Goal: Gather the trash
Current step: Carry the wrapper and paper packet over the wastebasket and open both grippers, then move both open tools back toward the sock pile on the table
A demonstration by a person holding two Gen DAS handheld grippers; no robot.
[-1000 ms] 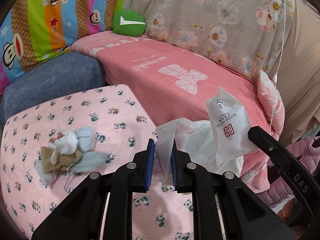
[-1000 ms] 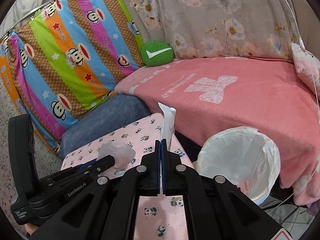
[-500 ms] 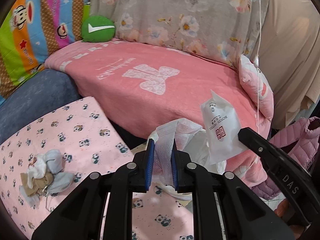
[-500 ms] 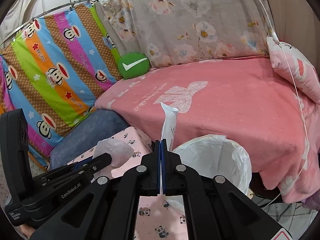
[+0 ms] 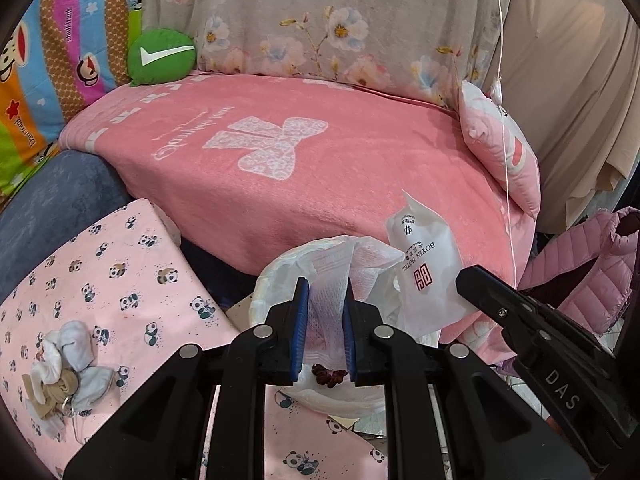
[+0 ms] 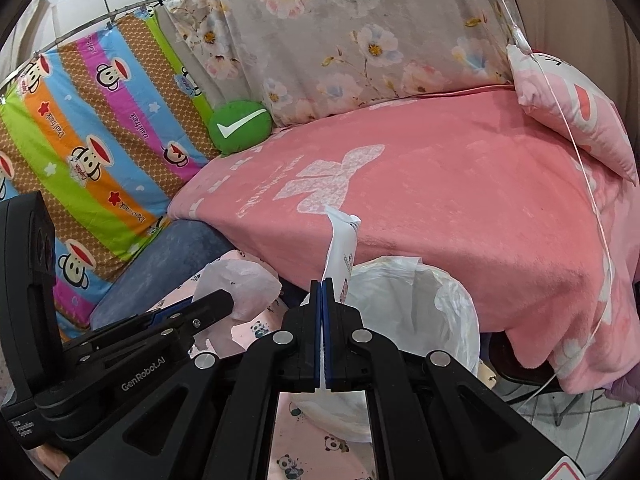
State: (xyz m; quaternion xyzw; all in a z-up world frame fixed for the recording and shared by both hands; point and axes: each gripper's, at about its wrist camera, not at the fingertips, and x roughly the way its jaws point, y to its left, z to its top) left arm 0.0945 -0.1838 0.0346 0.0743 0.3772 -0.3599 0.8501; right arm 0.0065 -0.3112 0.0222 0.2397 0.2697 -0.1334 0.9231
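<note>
Trash sat in both grippers: a crumpled white tissue (image 5: 328, 300) was clamped between the blue pads of the left gripper (image 5: 323, 322) at lower centre of the left wrist view, directly over the white-lined waste bin (image 5: 276, 276). Just right of it, a white sachet (image 5: 426, 276) printed "BOYIN HOTEL" with a red square emblem was pinched in the right gripper (image 6: 322, 334), whose jaws were pressed together on its lower edge; in the right wrist view the sachet rose from centre frame beside the bin's rim (image 6: 452, 292). "DAS" and "GenRobot.AI" marked the gripper bodies. At lower left lay a panda-print pink cloth (image 5: 120, 264) with wadded scraps (image 5: 66, 364). Behind stretched a pink blanket (image 5: 304, 152), a green checkmark cushion (image 5: 162, 56) at upper left, and a striped "Paul Frank" monkey sheet (image 6: 96, 128).
</note>
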